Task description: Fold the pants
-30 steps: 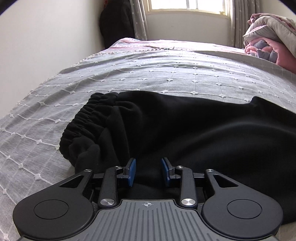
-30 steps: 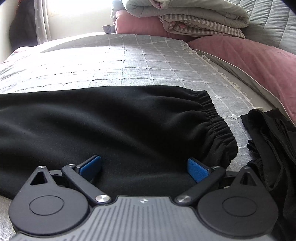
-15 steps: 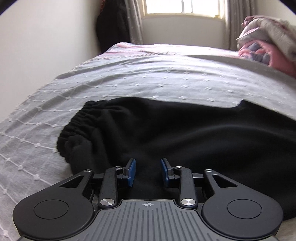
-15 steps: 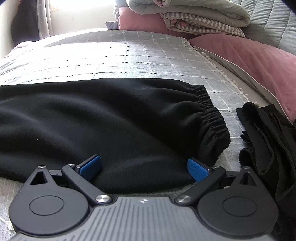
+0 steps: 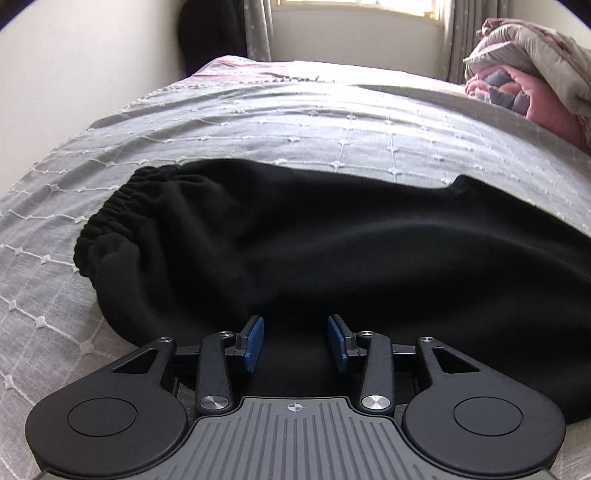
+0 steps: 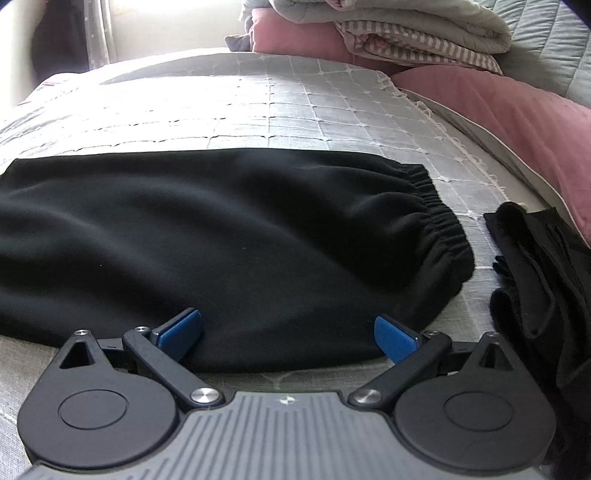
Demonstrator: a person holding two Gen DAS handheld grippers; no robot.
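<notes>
The black pants (image 5: 332, 251) lie flat across the grey bedspread (image 5: 258, 122), spread from side to side. In the left wrist view one gathered stretchy end of the pants (image 5: 110, 218) sits at the left. In the right wrist view another gathered stretchy end (image 6: 439, 218) sits at the right.

The left gripper (image 5: 295, 341) is low at the near edge of the pants. Its blue pads (image 5: 253, 343) are partly apart, with black cloth showing in the gap, but they are not pinching it.

The right gripper (image 6: 286, 334) is also at the near edge of the pants. Its blue pads (image 6: 393, 338) are spread wide, one on each side of the cloth edge, and they hold nothing.

Just right of the pants lies a small heap of other black clothes (image 6: 535, 280). A pink pillow (image 6: 517, 110) and folded blankets (image 6: 406, 26) rest farther back on the bed
</notes>
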